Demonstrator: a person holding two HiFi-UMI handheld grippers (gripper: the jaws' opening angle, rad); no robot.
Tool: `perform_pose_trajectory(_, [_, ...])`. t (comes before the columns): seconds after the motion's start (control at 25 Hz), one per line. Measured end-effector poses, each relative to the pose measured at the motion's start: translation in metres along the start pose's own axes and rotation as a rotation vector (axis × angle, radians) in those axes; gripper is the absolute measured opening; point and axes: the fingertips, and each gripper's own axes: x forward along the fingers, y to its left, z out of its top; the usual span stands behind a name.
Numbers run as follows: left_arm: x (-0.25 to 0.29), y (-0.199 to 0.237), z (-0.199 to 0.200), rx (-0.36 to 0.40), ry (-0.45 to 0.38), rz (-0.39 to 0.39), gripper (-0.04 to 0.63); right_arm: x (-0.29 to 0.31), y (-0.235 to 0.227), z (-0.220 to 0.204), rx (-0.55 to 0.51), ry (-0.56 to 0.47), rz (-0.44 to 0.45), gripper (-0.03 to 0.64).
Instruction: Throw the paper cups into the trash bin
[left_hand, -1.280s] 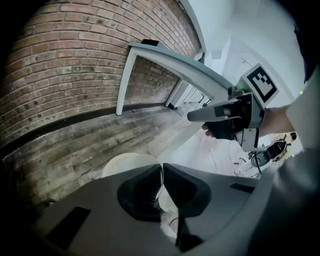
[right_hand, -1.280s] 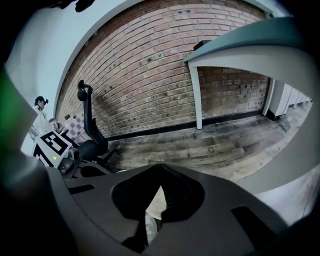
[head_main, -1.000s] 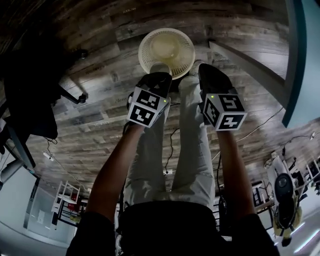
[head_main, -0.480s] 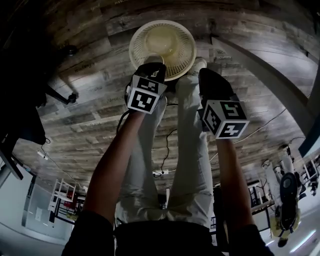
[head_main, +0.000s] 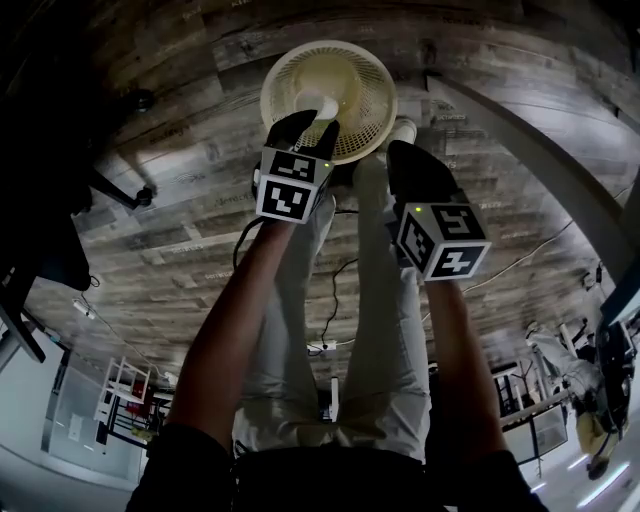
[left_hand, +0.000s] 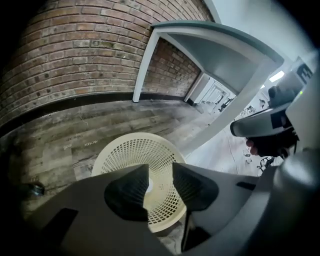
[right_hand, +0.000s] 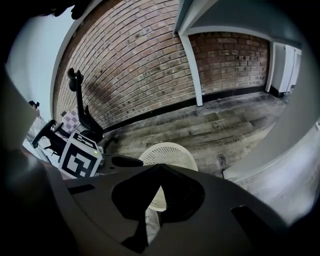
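Dropping the paper cup (head_main: 324, 104) into the bin (head_main: 372, 70), we see the left gripper (left_hand: 161, 166) just opening its jaws, the cup free at their tips over the near rim. The right gripper (right_hand: 160, 169) is closed and empty. Next, we likely lift clear.

Trash bin (head_main: 345, 70) on floor (head_main: 180, 200), ahead of person's legs (head_main: 370, 300); brick wall (left_hand: 75, 50) behind it, bench leg (head_main: 520, 150) to its right. Left claw (head_main: 305, 122) over bin's near rim; paper cup (head_main: 323, 104) within bin's mouth, just beyond that claw. Right claw (head_main: 403, 152) beside left claw, to its right, outside the rim.
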Motion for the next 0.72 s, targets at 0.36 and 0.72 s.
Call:
perform_pose_trajectory(0.36, [-0.022, -0.003, 0.020, 0.018, -0.060, -0.039, 0.080, -0.007, 0.007, 0.015, -0.042, 0.010, 0.002, 0.005])
perform_pose_trajectory(0.72, [-0.105, -0.012, 0.078, 0.006, -0.189, -0.036, 0.009, -0.051, 0.034, 0.055, -0.123, -0.006, 0.019, 0.005])
